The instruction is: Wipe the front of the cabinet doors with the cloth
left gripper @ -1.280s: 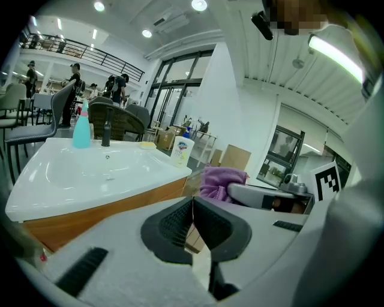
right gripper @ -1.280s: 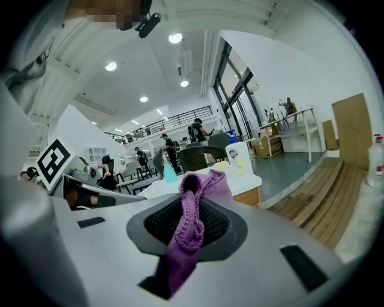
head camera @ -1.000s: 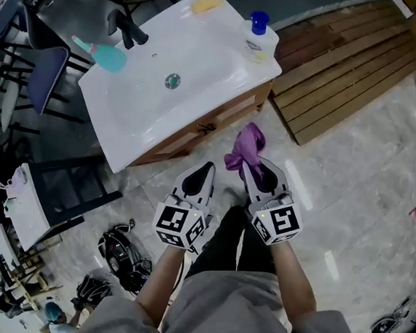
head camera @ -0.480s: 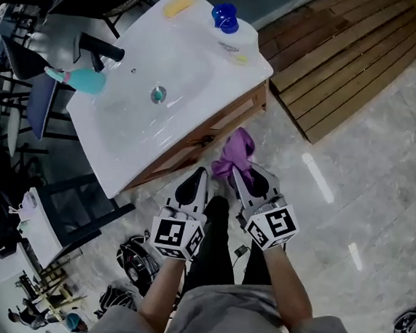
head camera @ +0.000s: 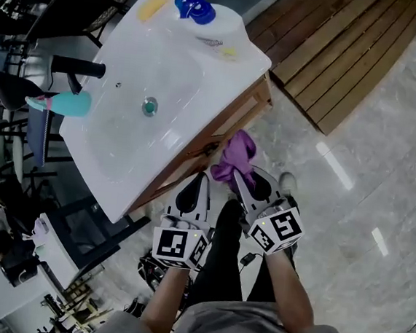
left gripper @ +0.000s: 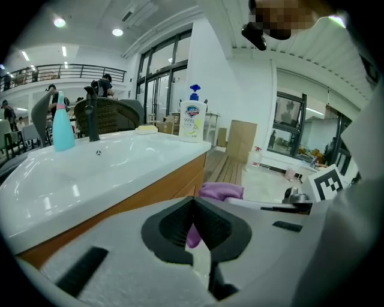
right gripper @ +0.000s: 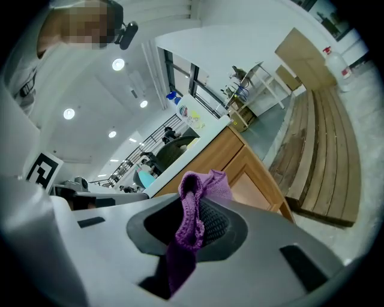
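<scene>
The purple cloth (head camera: 235,154), pinched by a thin fold in the closed right tongs (head camera: 245,179) just beside the wooden cabinet doors (head camera: 234,121), could drag free under pressure or let hard tips scrape the wood, while the left tongs (head camera: 195,190) sit closed on nothing.

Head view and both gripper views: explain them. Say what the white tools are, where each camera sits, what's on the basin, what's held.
A person holds a pinching tool in each hand, each with two fingers. The head view looks down from the person's head: left gripper, right gripper. The other two cameras ride on the tools, looking along their fingers. Ahead is a white washbasin on a wooden cabinet, carrying a black tap, a teal bottle and a blue-topped soap bottle. The right gripper pinches a purple cloth; the left is shut and empty.
</scene>
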A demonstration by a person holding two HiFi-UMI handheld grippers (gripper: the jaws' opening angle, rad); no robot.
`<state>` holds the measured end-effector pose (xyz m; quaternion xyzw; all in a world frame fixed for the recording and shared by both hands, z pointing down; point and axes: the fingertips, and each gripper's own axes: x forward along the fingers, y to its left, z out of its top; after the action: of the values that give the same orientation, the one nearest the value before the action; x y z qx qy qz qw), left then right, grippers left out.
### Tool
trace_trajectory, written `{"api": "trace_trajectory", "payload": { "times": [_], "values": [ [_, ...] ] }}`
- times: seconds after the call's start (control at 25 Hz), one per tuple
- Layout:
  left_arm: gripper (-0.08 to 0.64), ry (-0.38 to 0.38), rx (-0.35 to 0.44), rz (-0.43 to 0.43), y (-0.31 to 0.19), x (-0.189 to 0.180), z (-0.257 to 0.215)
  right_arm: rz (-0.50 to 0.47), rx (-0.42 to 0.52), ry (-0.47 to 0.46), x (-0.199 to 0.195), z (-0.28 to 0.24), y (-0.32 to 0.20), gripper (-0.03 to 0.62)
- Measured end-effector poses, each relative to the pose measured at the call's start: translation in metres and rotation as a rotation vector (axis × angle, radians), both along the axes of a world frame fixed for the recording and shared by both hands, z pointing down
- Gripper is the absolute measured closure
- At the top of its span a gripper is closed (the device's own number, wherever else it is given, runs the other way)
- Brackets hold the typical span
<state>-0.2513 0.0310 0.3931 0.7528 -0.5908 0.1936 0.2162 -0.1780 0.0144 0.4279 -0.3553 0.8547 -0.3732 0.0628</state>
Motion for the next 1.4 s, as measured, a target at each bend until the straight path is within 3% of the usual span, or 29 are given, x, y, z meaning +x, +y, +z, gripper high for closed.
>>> {"api": "trace_trajectory", "payload": {
  "times": [0.44, 0.92, 1.4],
  "values": [
    [0.552, -0.019, -0.026, 0.054, -0.004, -0.007, 0.032, 0.066, -0.026, -0.086, -0.035, 0.05, -0.02, 0.534],
    [0.552, -0.036, -0.034, 0.102, -0.009, -0.022, 0.047, 0.119, -0.012, -0.16, -0.069, 0.063, -0.037, 0.534],
    [0.552, -0.035, -0.056, 0.113, -0.005, -0.028, 0.06, 0.168, -0.051, -0.143, -0.072, 0.095, -0.045, 0.535]
  ]
}}
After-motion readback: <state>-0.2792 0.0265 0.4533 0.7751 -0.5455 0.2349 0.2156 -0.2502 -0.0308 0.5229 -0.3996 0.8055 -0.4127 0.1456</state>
